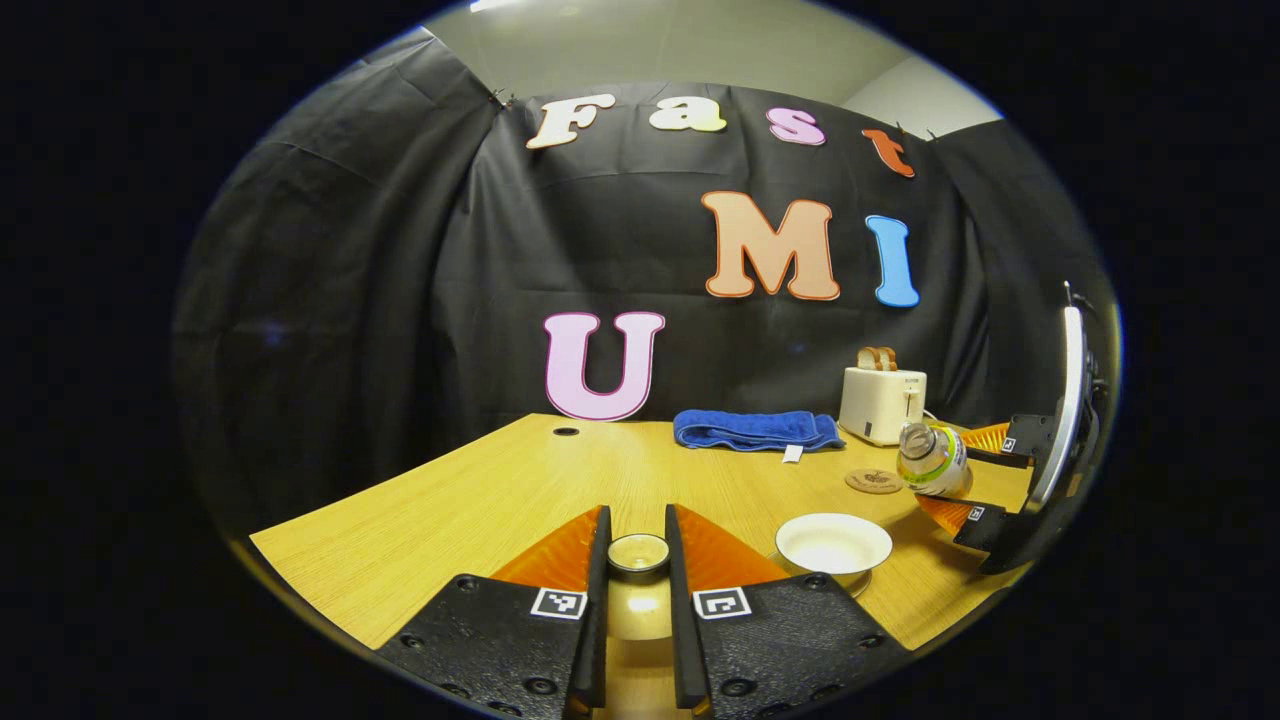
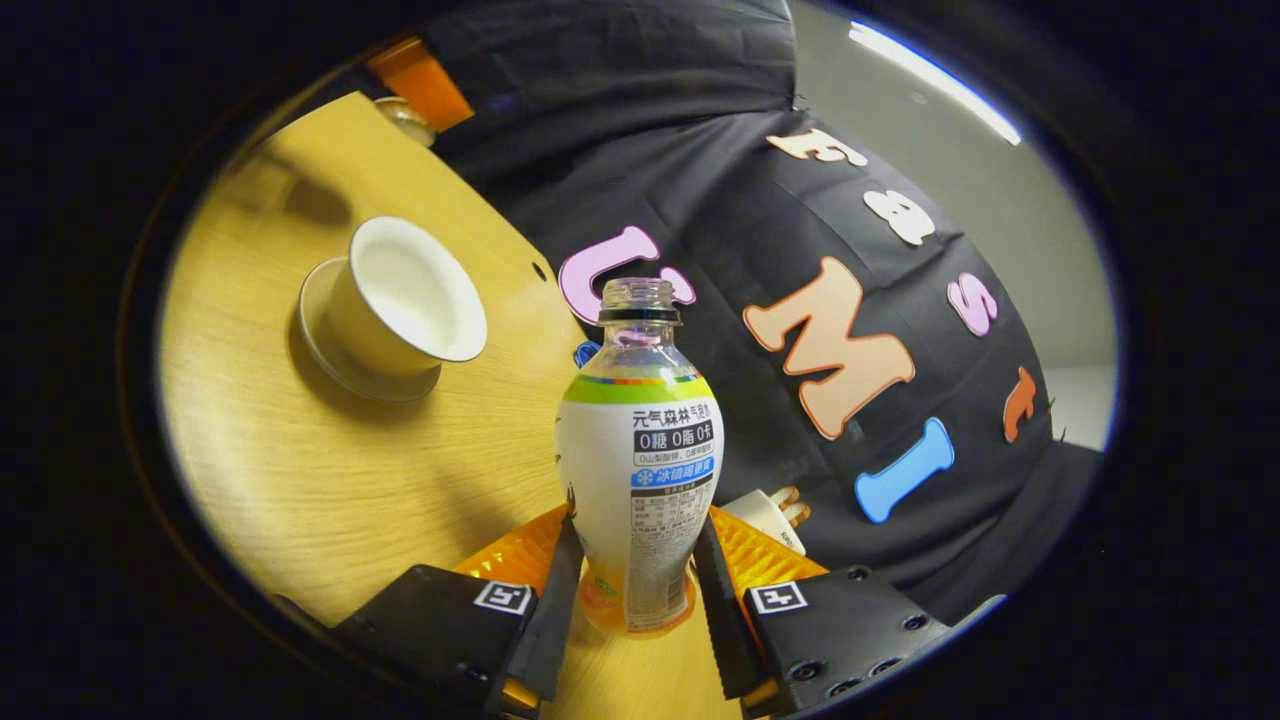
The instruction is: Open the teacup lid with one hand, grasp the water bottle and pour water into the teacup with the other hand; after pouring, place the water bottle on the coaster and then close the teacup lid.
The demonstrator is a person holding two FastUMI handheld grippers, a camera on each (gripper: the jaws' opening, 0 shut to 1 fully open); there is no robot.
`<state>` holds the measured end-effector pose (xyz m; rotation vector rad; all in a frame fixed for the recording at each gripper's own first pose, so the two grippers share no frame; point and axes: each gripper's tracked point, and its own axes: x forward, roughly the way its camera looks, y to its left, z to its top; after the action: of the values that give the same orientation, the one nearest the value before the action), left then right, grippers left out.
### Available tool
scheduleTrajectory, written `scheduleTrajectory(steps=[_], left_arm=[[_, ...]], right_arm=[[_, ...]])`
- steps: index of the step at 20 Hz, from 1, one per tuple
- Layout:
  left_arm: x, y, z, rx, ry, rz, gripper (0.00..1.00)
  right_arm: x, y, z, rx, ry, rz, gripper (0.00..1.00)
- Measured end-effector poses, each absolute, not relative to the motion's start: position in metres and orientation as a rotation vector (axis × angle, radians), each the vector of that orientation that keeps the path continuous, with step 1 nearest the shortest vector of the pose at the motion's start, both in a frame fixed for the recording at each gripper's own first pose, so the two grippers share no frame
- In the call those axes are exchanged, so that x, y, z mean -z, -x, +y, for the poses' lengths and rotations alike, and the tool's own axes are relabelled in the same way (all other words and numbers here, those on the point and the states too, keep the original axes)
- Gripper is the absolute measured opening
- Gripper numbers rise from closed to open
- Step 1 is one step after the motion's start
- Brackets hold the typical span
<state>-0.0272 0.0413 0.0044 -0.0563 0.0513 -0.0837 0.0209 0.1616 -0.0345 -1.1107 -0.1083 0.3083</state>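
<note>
My left gripper (image 1: pixel 637 522) is shut on the pale teacup lid (image 1: pixel 638 553), held above the table's near edge. The open white teacup (image 1: pixel 833 543) stands on its saucer just to the right of it. In the right gripper view, my right gripper (image 2: pixel 635 535) is shut on the lower body of the uncapped water bottle (image 2: pixel 637 440), and the teacup (image 2: pixel 405 300) on its saucer (image 2: pixel 345 375) lies ahead to the left. From the left gripper view the bottle (image 1: pixel 932 460) is tilted in the right gripper (image 1: pixel 968 476), neck leaning left, beside the round brown coaster (image 1: pixel 873 481).
A folded blue towel (image 1: pixel 757 430) and a white toaster (image 1: pixel 882 402) with bread in it stand at the back of the wooden table (image 1: pixel 480 500). The table's front edge runs just under my left gripper.
</note>
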Motion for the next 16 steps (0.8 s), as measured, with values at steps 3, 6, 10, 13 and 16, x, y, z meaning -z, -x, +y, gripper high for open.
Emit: scheduleTrajectory(steps=[3,6,10,13,16], left_arm=[[-0.003,0.026,0.042,0.089,0.058,0.053,0.24],[-0.002,0.025,0.042,0.091,0.058,0.054,0.24],[0.001,0.024,0.042,0.097,0.064,0.060,0.24],[0.001,0.024,0.044,0.096,0.064,0.059,0.24],[0.002,0.023,0.042,0.102,0.065,0.061,0.24]], right_arm=[[0.044,-0.019,0.168,-0.320,1.242,-0.143,0.64],[0.041,-0.017,0.170,-0.324,1.350,-0.185,0.64],[0.039,-0.018,0.172,-0.331,1.468,-0.219,0.64],[0.040,-0.018,0.173,-0.343,1.549,-0.251,0.63],[0.039,-0.014,0.175,-0.354,1.601,-0.273,0.64]])
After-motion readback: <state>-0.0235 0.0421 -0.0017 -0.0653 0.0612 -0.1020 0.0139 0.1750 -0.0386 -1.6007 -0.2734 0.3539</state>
